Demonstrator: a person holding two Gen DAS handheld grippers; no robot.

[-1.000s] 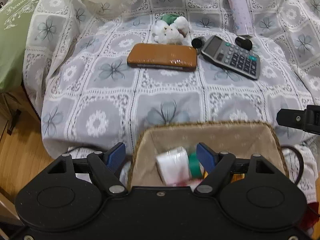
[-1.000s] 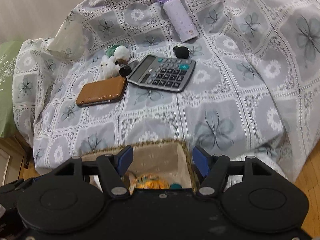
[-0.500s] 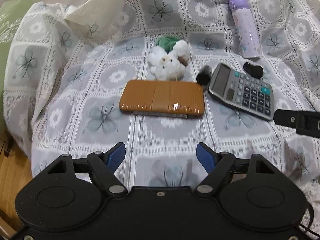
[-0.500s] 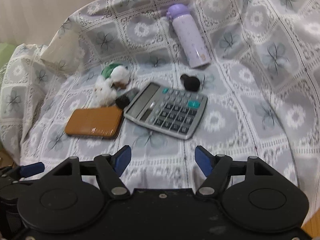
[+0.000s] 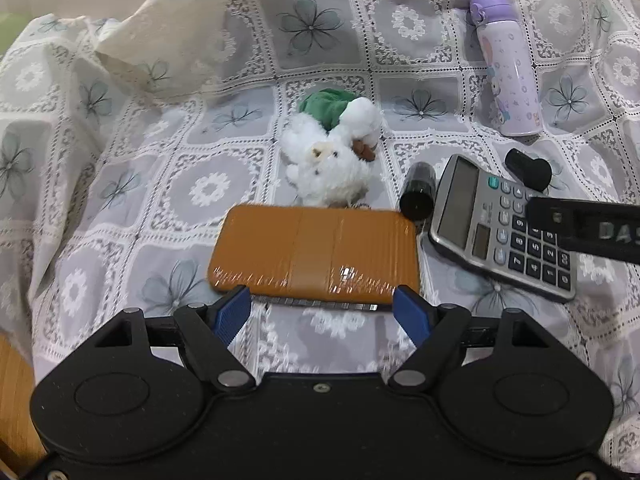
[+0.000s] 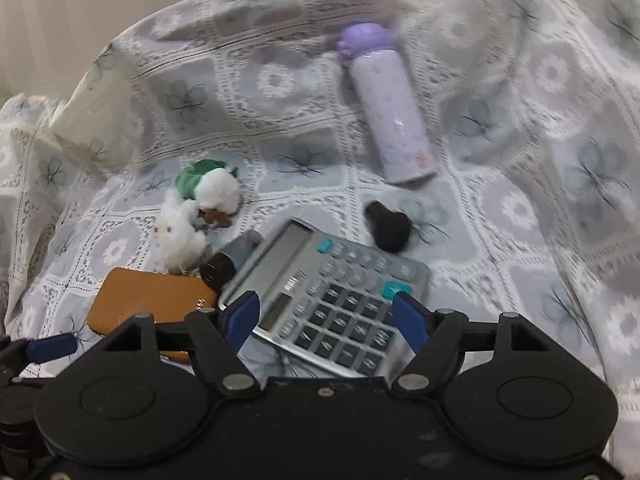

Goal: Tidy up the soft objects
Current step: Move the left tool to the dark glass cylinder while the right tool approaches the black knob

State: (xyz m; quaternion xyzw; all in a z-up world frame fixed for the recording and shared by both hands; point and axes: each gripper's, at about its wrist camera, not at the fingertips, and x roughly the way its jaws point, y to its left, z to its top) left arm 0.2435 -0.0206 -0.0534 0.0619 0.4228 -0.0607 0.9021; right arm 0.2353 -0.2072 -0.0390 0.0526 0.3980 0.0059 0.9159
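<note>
Floral cloth [image 5: 312,28]; fluffy white plush toy [image 5: 328,160].

The right gripper [image 6: 326,322] hangs over a grey calculator [image 6: 332,304] on the floral lace cloth [image 6: 520,200], its blue-padded jaws apart with nothing between them. Left of the calculator lie a brown case [image 6: 148,300], a small black cylinder [image 6: 226,262] and two white plush toys [image 6: 196,212]; behind it a lilac bottle [image 6: 390,116] lies on its side.

Both our grippers open, tilted downward

Our left gripper [image 5: 322,314] holds its blue pads [image 5: 231,315] apart with nothing between them; our right gripper [image 6: 326,320] has just been opening its jaws, and nothing is gripped between them.
</note>
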